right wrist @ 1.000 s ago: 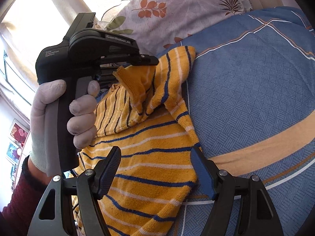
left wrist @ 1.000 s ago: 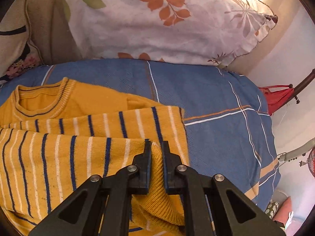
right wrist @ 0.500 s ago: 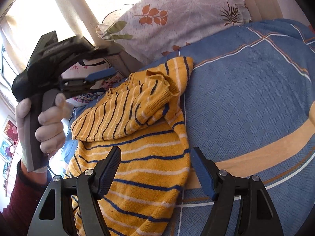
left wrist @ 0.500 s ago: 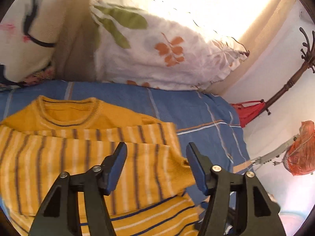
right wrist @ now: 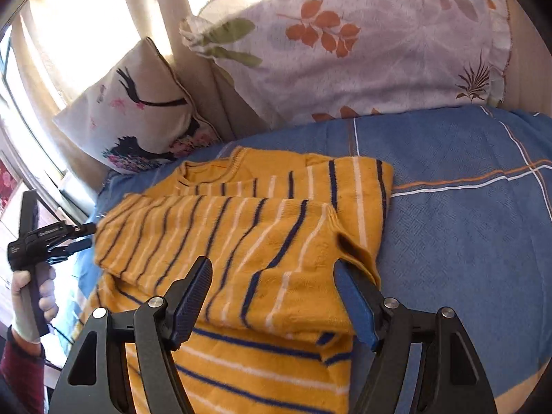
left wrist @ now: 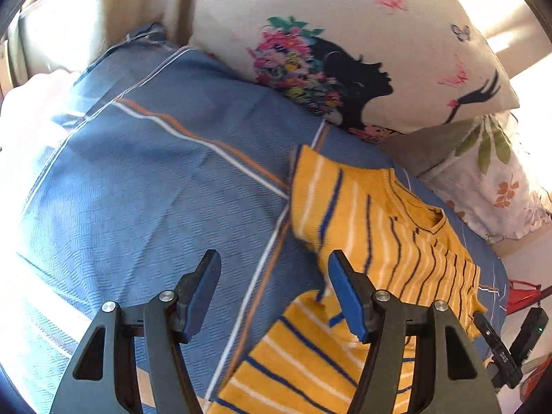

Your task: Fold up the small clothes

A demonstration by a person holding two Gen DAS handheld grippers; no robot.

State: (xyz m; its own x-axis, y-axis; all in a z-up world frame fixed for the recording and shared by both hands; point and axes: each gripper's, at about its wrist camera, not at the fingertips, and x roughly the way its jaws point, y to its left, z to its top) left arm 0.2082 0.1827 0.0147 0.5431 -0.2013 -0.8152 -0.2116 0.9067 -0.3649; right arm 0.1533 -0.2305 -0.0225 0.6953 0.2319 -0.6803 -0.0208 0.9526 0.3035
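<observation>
A small yellow sweater (right wrist: 262,241) with navy and white stripes lies on the blue bedsheet (right wrist: 465,234), its right sleeve folded across the chest. It also shows in the left wrist view (left wrist: 379,241) at the right. My left gripper (left wrist: 274,289) is open and empty, above the sheet to the left of the sweater. From the right wrist view it (right wrist: 74,238) sits at the sweater's far left edge, held by a gloved hand. My right gripper (right wrist: 274,296) is open and empty, just above the sweater's lower body.
A cream pillow (left wrist: 362,55) with a woman's silhouette and a leaf-print pillow (right wrist: 345,51) stand at the head of the bed. Curtains and a window (right wrist: 69,34) are at the left. A red object (left wrist: 521,293) lies beyond the bed's right edge.
My left gripper let go of the sleeve, opened and swung left, off the sweater. The sleeve now lies folded flat across the chest. My right gripper stayed open over the lower body.
</observation>
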